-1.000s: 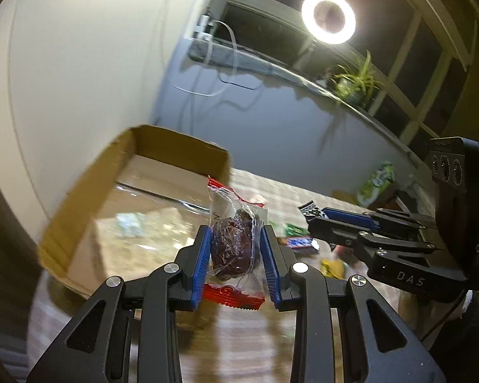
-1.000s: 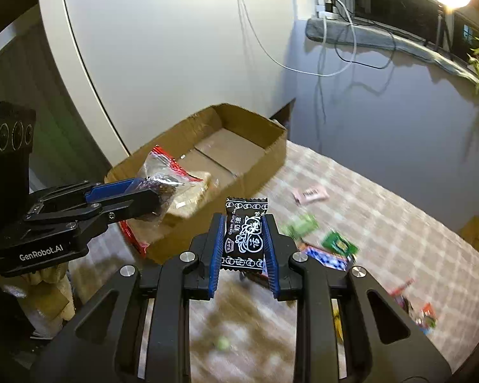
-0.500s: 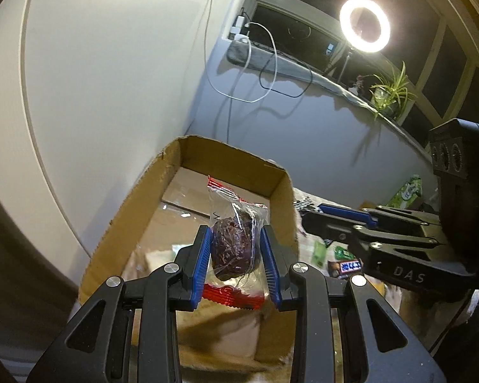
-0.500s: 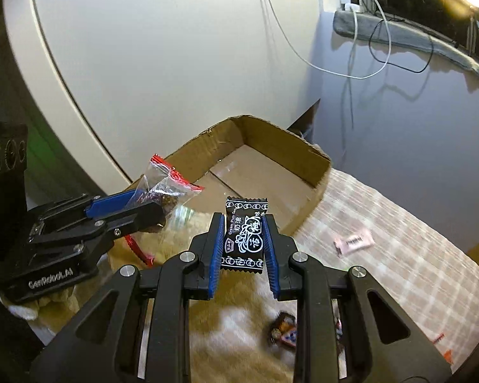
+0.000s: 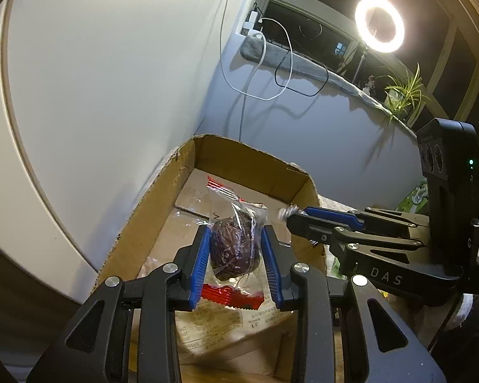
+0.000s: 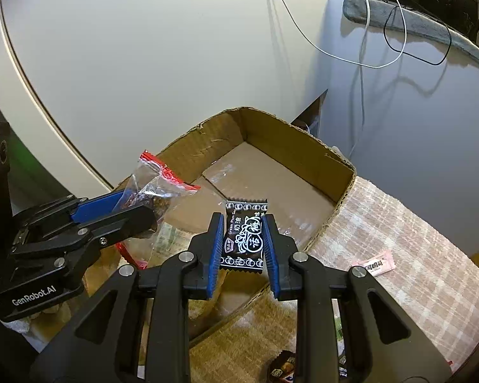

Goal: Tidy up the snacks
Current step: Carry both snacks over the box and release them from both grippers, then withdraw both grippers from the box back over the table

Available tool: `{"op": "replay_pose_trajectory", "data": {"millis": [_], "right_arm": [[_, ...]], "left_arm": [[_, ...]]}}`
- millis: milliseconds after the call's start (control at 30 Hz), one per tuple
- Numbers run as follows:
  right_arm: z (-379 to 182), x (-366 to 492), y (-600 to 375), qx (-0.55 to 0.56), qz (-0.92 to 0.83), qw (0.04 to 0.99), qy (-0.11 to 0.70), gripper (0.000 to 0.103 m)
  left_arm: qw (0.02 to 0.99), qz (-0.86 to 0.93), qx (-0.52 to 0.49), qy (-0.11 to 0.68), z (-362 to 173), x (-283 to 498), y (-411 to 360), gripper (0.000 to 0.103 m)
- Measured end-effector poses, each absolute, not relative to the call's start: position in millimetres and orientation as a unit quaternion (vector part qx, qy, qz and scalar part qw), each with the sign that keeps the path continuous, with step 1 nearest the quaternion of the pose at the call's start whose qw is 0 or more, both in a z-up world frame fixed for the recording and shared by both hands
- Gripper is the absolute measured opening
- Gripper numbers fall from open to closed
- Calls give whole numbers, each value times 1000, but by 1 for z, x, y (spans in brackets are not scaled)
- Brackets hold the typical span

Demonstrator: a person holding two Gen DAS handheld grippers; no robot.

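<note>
Left wrist view, what changed: a second ago the cardboard box (image 5: 239, 210) sat off to my left with the checked cloth under me; now my left hand-held gripper (image 5: 236, 252) hangs over its open top.
Left grip: nearly closed, blue pads pressing both sides of the clear packet (image 5: 234, 233); grip unchanged over that second.
Left packet: crinkly see-through film, red serrated seals top and bottom, a dark knobbly lump inside.
Box inside: brown corrugated walls with torn edges, taped floor flaps, a printed wrapper or two already lying there.
Meaning: I judge this the drop-off step; letting go should put the snack in the box.
Right wrist view, what changed: my right hand-held gripper (image 6: 242, 239) has swung from the loose snacks on the cloth to the box's near right wall.
Right grip: almost shut on the black sachet (image 6: 244, 234), flat, glossy, white lettering, zigzag ends.
Sachet position: over the box's near edge, just inside I think.
Still out: a pink wrapper (image 6: 372, 263) on the checked cloth (image 6: 415, 255), another dark one at the bottom edge.
</note>
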State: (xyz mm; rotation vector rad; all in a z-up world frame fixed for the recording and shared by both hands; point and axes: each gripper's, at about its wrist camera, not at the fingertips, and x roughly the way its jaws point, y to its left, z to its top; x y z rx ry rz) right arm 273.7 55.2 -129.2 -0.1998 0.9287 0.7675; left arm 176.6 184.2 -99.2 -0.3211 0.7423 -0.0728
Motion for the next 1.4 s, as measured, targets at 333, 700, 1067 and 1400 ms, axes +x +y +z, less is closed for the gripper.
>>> {"op": "replay_pose_trajectory", "data": {"millis": [333,700,1067,1400], "right_arm": [[-119,271,44,-89,345,834,421,60],[-94,248,18,-85,334,847,404,79],[-74,213,-36,-95,310,860,393,96],[-81,180,-118,-95,265,870,404,96]], "left_arm": [[921,-25,-153,358,-94,171,183,42],[926,-34,-151,345,-75,151,168,43],[927,-72,-136,342,-66,119,133,68],[916,-116,-117,366,-81,92,91,69]]}}
